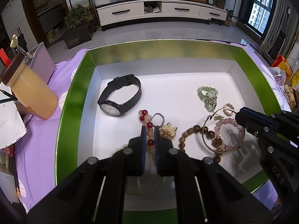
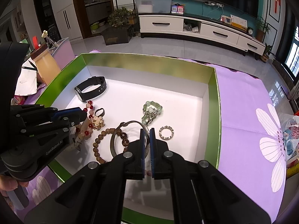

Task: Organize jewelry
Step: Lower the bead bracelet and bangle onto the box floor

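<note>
A green-walled box with a white floor holds the jewelry. My left gripper is shut on a red and pink bead bracelet. My right gripper is shut on a silver bangle, which is tilted up over a brown bead bracelet and a pink bead bracelet. A black watch, a green jade bracelet, a gold charm and a small ring lie in the box.
The box sits on a purple flowered cloth. A tan bottle with a brown lid and papers stand left of the box. A plastic bag lies at the right.
</note>
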`<state>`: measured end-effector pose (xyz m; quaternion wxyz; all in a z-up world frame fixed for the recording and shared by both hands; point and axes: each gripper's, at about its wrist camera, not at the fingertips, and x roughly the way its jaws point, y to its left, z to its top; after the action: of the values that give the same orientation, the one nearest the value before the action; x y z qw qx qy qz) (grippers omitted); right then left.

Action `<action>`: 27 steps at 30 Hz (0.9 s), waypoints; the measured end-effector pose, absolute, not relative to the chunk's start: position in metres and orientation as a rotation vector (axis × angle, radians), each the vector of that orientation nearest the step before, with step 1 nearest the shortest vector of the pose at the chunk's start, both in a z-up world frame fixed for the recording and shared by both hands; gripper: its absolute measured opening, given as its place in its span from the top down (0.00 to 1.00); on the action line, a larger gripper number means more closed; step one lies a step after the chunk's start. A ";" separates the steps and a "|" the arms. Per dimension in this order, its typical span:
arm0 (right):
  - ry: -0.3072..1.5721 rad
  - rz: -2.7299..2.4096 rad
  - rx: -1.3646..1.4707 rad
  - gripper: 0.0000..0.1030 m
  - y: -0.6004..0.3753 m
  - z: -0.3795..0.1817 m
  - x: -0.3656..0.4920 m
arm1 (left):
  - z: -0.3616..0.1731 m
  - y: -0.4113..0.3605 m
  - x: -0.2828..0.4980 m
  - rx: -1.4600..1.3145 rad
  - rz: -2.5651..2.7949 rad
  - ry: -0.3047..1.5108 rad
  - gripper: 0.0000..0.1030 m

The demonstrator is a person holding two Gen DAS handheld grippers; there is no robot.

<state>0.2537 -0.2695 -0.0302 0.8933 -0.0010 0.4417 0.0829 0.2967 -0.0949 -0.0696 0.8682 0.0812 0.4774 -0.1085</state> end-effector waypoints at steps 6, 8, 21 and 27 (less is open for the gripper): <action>0.920 0.175 0.003 0.96 -0.270 -0.030 0.254 | -0.071 -0.093 0.298 0.172 -0.226 1.006 0.92; 0.919 0.176 0.002 0.96 -0.270 -0.030 0.254 | -0.071 -0.093 0.298 0.173 -0.226 1.007 0.92; 0.935 0.180 0.011 0.96 -0.271 -0.033 0.255 | -0.071 -0.096 0.299 0.187 -0.224 1.012 0.92; 0.937 0.183 0.015 0.96 -0.270 -0.035 0.256 | -0.071 -0.098 0.296 0.193 -0.224 1.012 0.92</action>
<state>0.2556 -0.2704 -0.0346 0.8881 0.0073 0.4510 0.0880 0.2959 -0.0980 -0.0707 0.8641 0.0922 0.4831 -0.1069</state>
